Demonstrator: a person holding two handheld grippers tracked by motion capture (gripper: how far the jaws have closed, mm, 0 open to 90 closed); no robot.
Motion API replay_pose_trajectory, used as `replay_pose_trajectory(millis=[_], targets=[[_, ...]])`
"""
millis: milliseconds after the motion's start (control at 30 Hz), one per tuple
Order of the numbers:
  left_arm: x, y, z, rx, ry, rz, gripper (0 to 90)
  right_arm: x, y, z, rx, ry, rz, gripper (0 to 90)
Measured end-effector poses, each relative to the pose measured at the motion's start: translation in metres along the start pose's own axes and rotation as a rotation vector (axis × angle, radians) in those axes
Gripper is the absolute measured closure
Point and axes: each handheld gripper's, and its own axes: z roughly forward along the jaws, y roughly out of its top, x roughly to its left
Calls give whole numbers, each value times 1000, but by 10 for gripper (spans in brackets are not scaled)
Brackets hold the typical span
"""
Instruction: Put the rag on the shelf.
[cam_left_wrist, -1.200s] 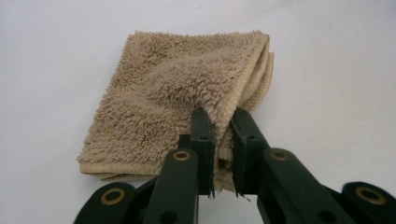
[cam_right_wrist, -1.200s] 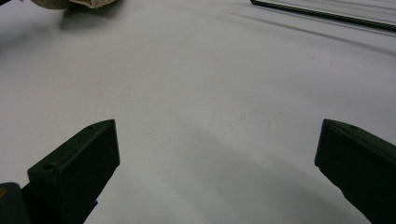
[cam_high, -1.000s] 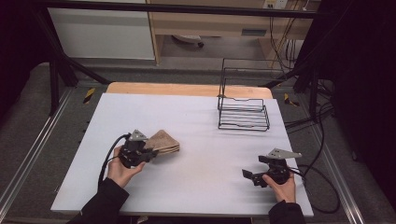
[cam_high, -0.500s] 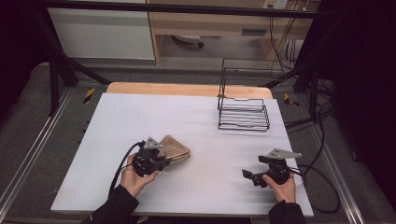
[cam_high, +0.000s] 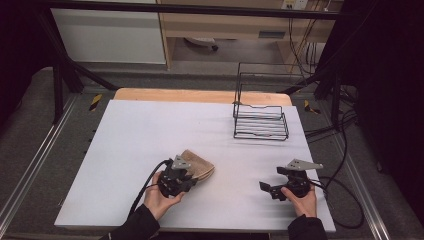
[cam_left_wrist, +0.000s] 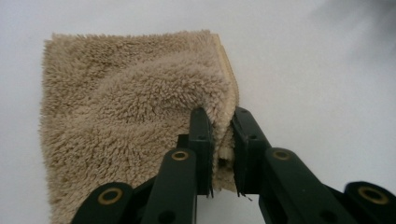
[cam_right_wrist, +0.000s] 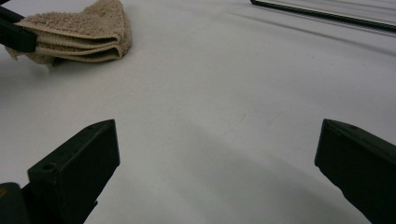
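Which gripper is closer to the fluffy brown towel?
Left. The left gripper is pinching the edge of the folded towel between its jaws. The right gripper sits apart from it on the white table, jaws open.

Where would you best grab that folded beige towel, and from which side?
Probably at its stacked edge, coming in low along the table. The towel lies folded flat, so the layers at the edge give something thin to pinch. The left gripper is shut on that edge; the right gripper stands open, apart.
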Motion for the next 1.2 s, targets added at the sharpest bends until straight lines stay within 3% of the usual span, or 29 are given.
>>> replay_pose_trajectory(millis=[167, 433, 533, 667, 767, 867, 1000, 1200], targets=[[0, -2, 2, 8, -10, 17, 756, 0, 0, 0, 0, -3, -2, 6], [12, -3, -17, -13, -36, 54, 525, 1, 0, 0, -5, -11, 7, 7], [25, -7, -27, -26, -4, 45, 408, 1, 0, 0, -3, -12, 15, 7], [52, -13, -36, -28, 57, 13, 353, 2, 0, 2, -7, -15, 25, 7], [72, -19, -36, -37, 67, -35, 360, 4, 1, 3, -7, -17, 30, 7], [83, -24, -29, -6, 80, -52, 389, 7, 2, 6, 1, -21, 22, 6], [85, -30, -20, 29, 48, -57, 464, 11, 4, 10, 2, -23, 19, 6], [82, -33, -16, 30, 5, -70, 606, 23, 11, 18, -6, -49, 29, 6]])
